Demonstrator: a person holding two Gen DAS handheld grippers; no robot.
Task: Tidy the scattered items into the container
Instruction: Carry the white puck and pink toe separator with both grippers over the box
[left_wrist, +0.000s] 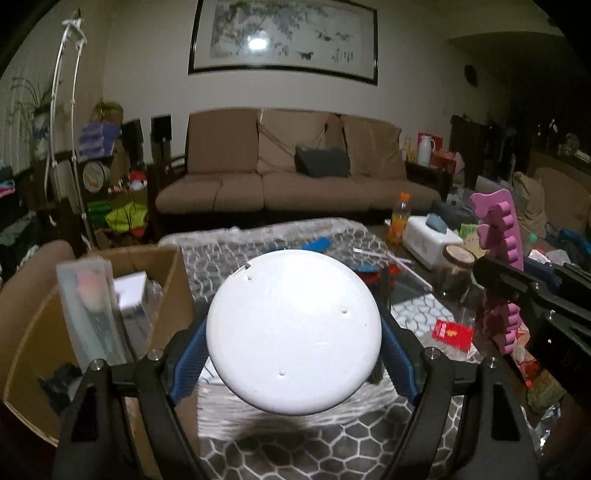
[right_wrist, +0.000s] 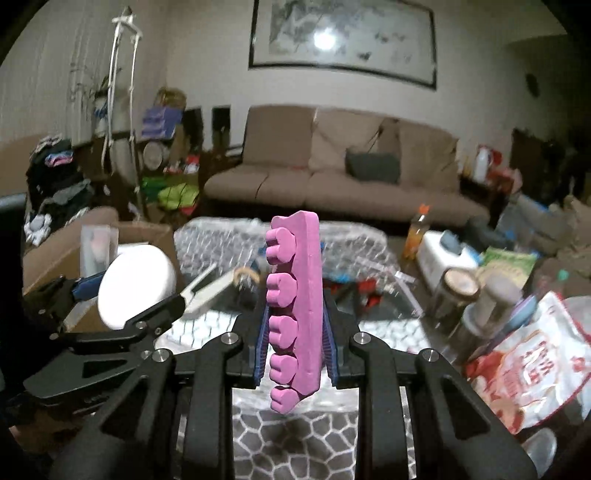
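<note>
Both raised: left tool (left_wrist: 293, 332) pinches white dome (left_wrist: 293, 328), right tool (right_wrist: 294, 345) upright pink foam separator (right_wrist: 295, 306).

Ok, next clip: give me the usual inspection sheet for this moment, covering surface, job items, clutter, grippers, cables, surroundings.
Surface: table under a grey honeycomb-pattern cover, bubble wrap at its far end.
Job's things: white round object and pink foam toe separator both lifted; cardboard box at the left already holds packaged items.
Clutter: orange drink bottle, white tissue box, lidded jar, red packet, red-and-white snack bag.
Grippers: left gripper shut on the white round object; right gripper shut on the toe separator.
Cables: nothing seen.
Surroundings: brown sofa, framed painting, dim cluttered living room.
</note>
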